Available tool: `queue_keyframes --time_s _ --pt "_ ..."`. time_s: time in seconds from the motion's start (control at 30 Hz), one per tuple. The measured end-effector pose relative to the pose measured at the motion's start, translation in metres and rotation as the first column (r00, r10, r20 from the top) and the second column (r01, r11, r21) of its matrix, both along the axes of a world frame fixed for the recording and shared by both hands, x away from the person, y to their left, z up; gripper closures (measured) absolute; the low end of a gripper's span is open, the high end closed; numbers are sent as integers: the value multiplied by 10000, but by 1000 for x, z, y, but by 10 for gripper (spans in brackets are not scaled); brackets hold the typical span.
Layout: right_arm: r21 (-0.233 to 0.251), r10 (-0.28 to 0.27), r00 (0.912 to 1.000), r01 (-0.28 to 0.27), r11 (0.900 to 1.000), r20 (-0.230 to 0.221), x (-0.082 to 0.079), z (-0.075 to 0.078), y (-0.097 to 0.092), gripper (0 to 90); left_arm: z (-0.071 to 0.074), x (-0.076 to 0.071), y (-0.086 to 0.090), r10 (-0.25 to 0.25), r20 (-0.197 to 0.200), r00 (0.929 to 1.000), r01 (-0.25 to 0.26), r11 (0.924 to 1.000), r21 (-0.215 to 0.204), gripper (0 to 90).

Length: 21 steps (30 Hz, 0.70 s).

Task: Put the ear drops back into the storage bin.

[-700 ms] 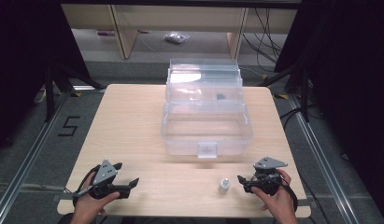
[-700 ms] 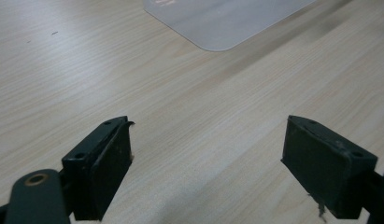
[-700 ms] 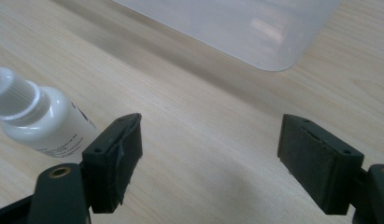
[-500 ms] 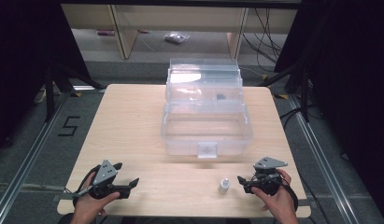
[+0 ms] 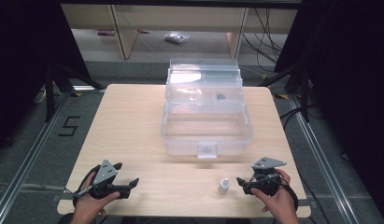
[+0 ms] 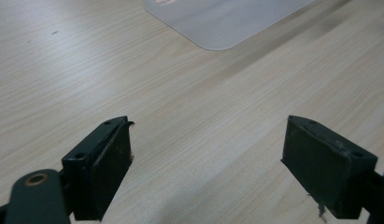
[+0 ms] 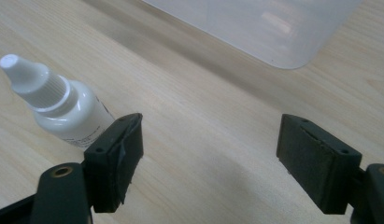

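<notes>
A small white dropper bottle (image 5: 224, 185) stands upright near the table's front edge. In the right gripper view the bottle (image 7: 59, 108) sits just outside the left jaw, not between the jaws. My right gripper (image 5: 241, 182) is open, low over the table, pointing left toward the bottle. My left gripper (image 5: 127, 175) rests at the front left, open, with bare wood between its jaws (image 6: 206, 154). A clear plastic box (image 5: 206, 112) with its lid raised stands mid-table; a small dark item (image 5: 221, 97) lies in its rear part.
The wooden table (image 5: 133, 116) has bare room left and right of the box. The box's corner (image 7: 273, 28) lies ahead of the right gripper, and its other front corner (image 6: 217, 23) ahead of the left. Shelving and cables stand beyond the far edge.
</notes>
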State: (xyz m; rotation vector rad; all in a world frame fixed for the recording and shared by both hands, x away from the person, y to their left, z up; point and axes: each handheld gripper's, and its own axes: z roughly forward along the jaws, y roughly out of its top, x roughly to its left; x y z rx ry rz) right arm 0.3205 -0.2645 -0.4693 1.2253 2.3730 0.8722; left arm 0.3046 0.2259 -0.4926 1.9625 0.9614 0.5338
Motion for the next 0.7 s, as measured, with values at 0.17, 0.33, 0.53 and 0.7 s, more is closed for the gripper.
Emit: queue_keyframes --time_s 0.17,0.33,0.53,0.7 --pt "94 -10 9997 12 10000 -257 -2 2 3 241 0 0 0 27 17 10000 -27 10000 -48 153" --pt "26 208 9992 -207 9998 -348 -5 8 4 241 0 0 0 28 13 10000 -28 10000 -37 152" --pt "-234 480 9977 -492 9985 -482 -9 11 6 237 0 0 0 56 17 10000 -56 10000 -30 152" --pt "-188 763 9951 -776 9968 -622 -16 12 13 232 0 0 1 69 16 10000 -69 10000 7 153"
